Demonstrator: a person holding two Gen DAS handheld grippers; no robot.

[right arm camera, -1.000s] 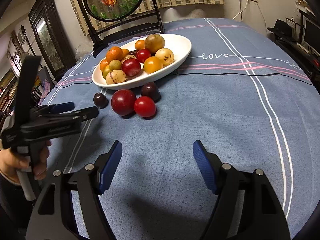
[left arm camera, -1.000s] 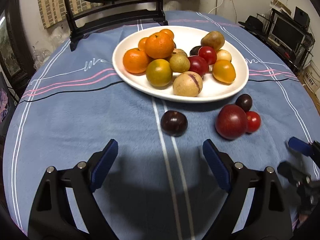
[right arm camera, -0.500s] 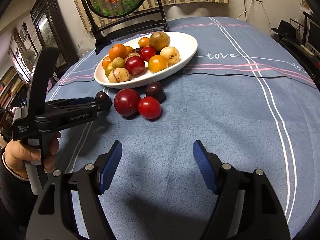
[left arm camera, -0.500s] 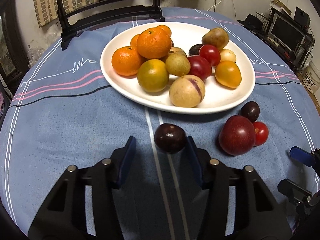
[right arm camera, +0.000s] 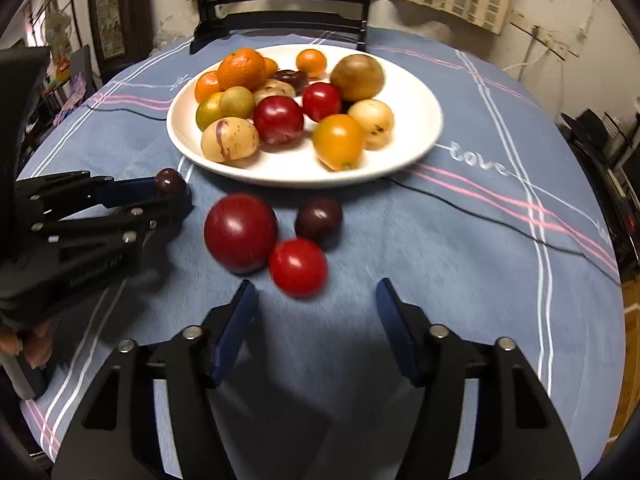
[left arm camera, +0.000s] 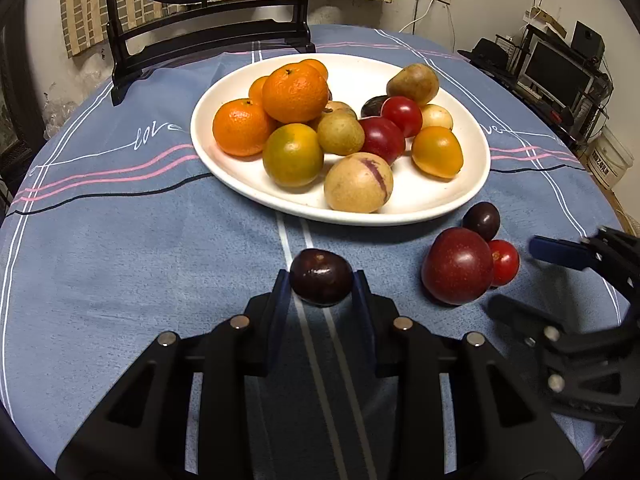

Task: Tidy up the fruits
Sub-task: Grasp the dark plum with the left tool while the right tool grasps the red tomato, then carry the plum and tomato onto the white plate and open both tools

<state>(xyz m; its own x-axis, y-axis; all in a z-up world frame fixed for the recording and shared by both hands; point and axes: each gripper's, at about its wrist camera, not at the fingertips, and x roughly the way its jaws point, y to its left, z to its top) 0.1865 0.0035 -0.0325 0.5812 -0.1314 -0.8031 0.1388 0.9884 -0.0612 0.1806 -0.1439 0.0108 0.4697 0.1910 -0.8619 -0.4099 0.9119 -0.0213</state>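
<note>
My left gripper [left arm camera: 321,284] is shut on a dark purple plum [left arm camera: 321,282] just in front of the white plate [left arm camera: 460,208]; it also shows in the right wrist view [right arm camera: 170,182]. The plate holds several oranges, plums and yellow fruits. On the cloth to the right lie a large red plum [left arm camera: 457,266], a small red tomato [left arm camera: 505,262] and a second dark plum [left arm camera: 482,221]. My right gripper [right arm camera: 316,316] is open and empty, just short of the red tomato [right arm camera: 298,267], with the large red plum [right arm camera: 241,233] to its left.
A round table with a blue cloth [left arm camera: 120,208] carries everything. A black framed stand [left arm camera: 208,32] rises behind the plate. Shelves with electronics [left arm camera: 560,68] are off the table's right side.
My left gripper moved forward and closed on the dark plum. My right gripper moved forward toward the three fruits on the cloth and stayed open.
</note>
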